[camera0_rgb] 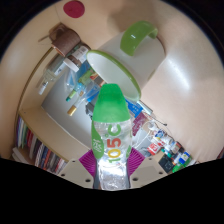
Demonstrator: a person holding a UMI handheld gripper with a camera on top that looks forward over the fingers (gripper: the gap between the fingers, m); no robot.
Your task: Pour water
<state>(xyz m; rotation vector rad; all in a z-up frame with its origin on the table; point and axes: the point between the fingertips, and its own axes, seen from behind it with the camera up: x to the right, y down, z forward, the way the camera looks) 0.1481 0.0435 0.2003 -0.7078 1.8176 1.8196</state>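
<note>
Jaws clamp a clear plastic bottle [110, 135] low on its body, the purple pads [90, 163] pressing it from either side, so the gripper [112, 172] carries it off any support. Behind it, the largest thing in sight is the pale round desk [185, 75], whose bare top fills the space beyond the bottle. Along its near edge runs a cluttered row of small goods [150, 135], too jumbled to name singly. Farther out on the desk stands a green cup [138, 38], well apart from the bottle and ahead of it, and off to the other side a dark brown pot-like thing [68, 40]. The bottle has a green-and-white label marked "05" and a green cap [108, 98] that looks to be on, though the wide lens makes this hard to judge. By my reading, the grasp and lift are done; carrying the bottle to the cup, tilting it and pouring are all left, and if the cap is indeed on, it must come off first.
</note>
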